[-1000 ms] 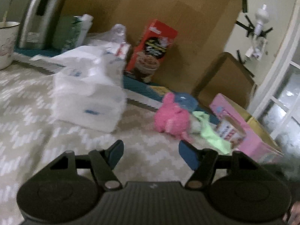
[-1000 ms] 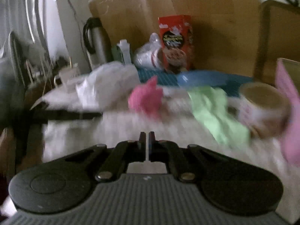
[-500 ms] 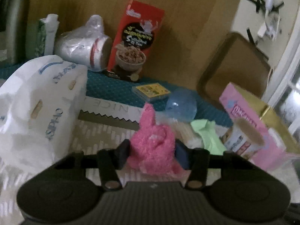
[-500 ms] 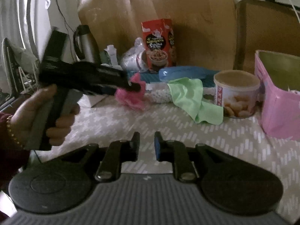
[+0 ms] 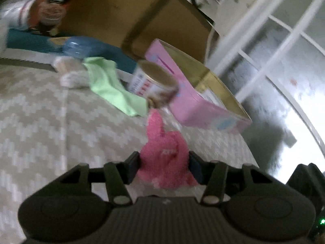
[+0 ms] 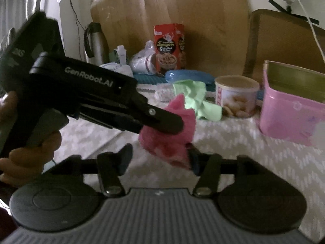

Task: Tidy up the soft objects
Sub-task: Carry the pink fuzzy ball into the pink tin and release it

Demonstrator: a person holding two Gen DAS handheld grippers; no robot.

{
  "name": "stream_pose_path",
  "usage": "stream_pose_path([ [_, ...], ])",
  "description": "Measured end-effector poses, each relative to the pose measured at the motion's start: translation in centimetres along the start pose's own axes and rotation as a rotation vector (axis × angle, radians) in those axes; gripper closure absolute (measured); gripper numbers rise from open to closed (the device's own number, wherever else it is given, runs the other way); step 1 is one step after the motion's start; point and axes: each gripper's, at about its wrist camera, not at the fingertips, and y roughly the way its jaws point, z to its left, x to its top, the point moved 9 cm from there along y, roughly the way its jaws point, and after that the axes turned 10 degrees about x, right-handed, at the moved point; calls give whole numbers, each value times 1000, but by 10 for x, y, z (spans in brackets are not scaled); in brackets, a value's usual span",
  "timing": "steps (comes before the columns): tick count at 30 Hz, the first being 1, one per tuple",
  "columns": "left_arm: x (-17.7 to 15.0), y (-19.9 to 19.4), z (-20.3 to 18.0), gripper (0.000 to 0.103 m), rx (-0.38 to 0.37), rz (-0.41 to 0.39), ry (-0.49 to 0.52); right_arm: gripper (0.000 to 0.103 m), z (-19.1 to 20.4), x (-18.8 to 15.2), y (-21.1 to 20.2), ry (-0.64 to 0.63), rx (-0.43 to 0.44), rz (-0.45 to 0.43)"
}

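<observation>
My left gripper (image 5: pixel 164 162) is shut on a pink fluffy soft thing (image 5: pixel 162 150), its pads pressing both sides, though the jaws are starting to open. In the right wrist view the left gripper (image 6: pixel 172 125) holds the pink thing (image 6: pixel 172 142) above the patterned table cover, hanging down between the fingers of my right gripper (image 6: pixel 160 154). The right jaws are opening and do not press on it. A green cloth (image 6: pixel 195 97) and a white knitted piece (image 6: pixel 162 93) lie further back. A pink box (image 6: pixel 288 120) with an open top stands at the right.
A round snack can (image 6: pixel 235 97) stands between the green cloth and the pink box. Along the back are a red cereal box (image 6: pixel 169 46), a blue case (image 6: pixel 189 77), a wrapped bundle and a steel flask (image 6: pixel 95 40). A hand (image 6: pixel 30 146) grips the left tool.
The left gripper closed on the pink thing, lifted it and carried it right, toward the pink box and in front of the right gripper. The right gripper went from shut to wide open.
</observation>
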Motion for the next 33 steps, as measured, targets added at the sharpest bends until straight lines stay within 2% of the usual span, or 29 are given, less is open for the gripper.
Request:
stream_pose_path([
  [3, -5, 8, -11, 45, -25, 37, 12, 40, -9, -8, -8, -1, -49, 12],
  [5, -7, 13, -13, 28, -8, 48, 20, 40, -17, -13, -13, 30, -65, 7],
  [8, -2, 13, -10, 23, 32, 28, 28, 40, -30, -18, -22, 66, -104, -8],
  [12, 7, 10, -15, 26, 38, 14, 38, 40, -40, -19, -29, 75, -123, -27],
  [13, 7, 13, -19, 32, 38, 19, 58, 40, -41, -19, -30, 74, -122, -32],
  [14, 6, 17, -23, 44, 31, 34, 79, 42, -41, -19, -30, 69, -119, -37],
  [16, -2, 26, -35, 51, -9, 88, 106, 54, -41, -19, -29, 61, -105, -44],
  [19, 4, 25, -53, 51, 15, 50, 199, 54, -42, -20, -28, 65, -103, -46],
  [25, 45, 23, -99, 51, -55, -30, 282, 54, -59, 8, -58, 19, -184, -175],
  [30, 88, 51, -133, 51, -43, -84, 311, 54, -97, 43, -72, -14, -275, -247],
  [33, 107, 76, -141, 51, -11, -98, 313, 54, -133, 59, -71, 34, -292, -274],
])
